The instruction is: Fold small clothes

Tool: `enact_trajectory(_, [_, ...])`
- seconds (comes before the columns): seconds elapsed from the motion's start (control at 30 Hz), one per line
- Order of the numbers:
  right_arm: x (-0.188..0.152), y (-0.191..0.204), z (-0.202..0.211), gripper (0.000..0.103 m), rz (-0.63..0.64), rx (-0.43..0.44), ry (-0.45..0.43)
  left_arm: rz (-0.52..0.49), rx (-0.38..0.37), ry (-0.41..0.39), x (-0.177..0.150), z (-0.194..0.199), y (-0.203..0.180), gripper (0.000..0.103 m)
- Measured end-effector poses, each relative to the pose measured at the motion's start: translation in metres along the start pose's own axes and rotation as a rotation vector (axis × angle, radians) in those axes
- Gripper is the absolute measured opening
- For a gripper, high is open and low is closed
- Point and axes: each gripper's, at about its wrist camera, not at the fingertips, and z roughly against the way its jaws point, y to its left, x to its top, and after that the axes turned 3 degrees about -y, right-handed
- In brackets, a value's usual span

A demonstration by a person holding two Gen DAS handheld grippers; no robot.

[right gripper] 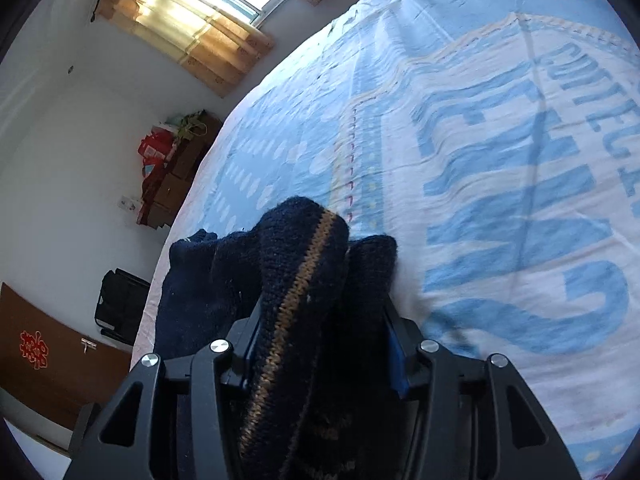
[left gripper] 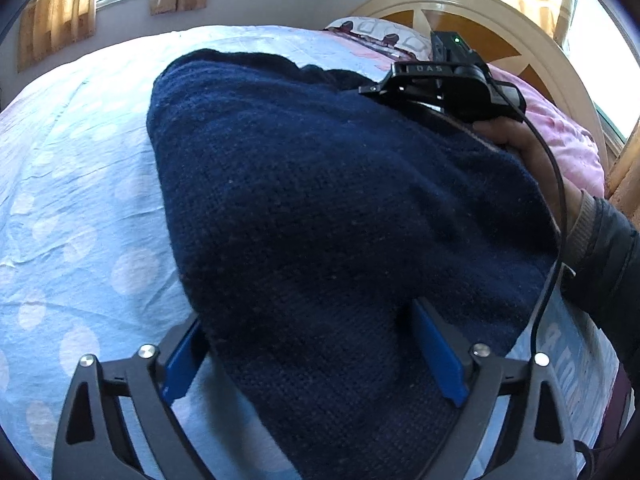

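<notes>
Left wrist view shows the navy knitted sweater lying on the light blue bedsheet, with the left gripper spread wide, the knit passing between its blue pads without being pressed. Right wrist view shows the right gripper pinching a bunched fold of the sweater with a tan stripe

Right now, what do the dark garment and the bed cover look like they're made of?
Navy garment: chunky knit, probably wool or acrylic; visible stitch loops, fuzzy matte surface, tan knitted stripe. Bed cover: thin woven cloth, likely cotton; matte, finely creased, printed letters.
</notes>
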Motion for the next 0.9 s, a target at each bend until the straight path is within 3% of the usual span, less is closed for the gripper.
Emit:
enact_trajectory(0.03, [0.001,-0.001,0.001,0.041,-0.010,0.013,0.006,-0.006,0.001,-0.006,0.000,0.001,-0.001,0.085])
enact_trajectory(0.2, [-0.006,0.011,0.007,0.033,0.016,0.028,-0.028,-0.036,0.019,-0.039,-0.001,0.012,-0.006,0.039])
enact_trajectory(0.3, [-0.011,0.024,0.022,0.032,0.022,0.050,-0.081,-0.056,0.035,-0.045,0.000,0.021,-0.007,0.026])
enact_trajectory(0.4, [-0.016,0.042,0.036,0.032,0.041,0.081,-0.113,-0.059,0.029,-0.053,-0.001,0.034,-0.006,0.023])
enact_trajectory(0.57, [-0.025,0.078,0.043,0.031,0.100,0.062,-0.110,-0.078,0.033,-0.074,-0.007,0.055,-0.010,0.023])
enact_trajectory(0.9, [-0.045,0.124,0.035,0.031,0.124,0.107,-0.093,-0.037,0.068,-0.128,-0.026,0.116,0.006,0.022])
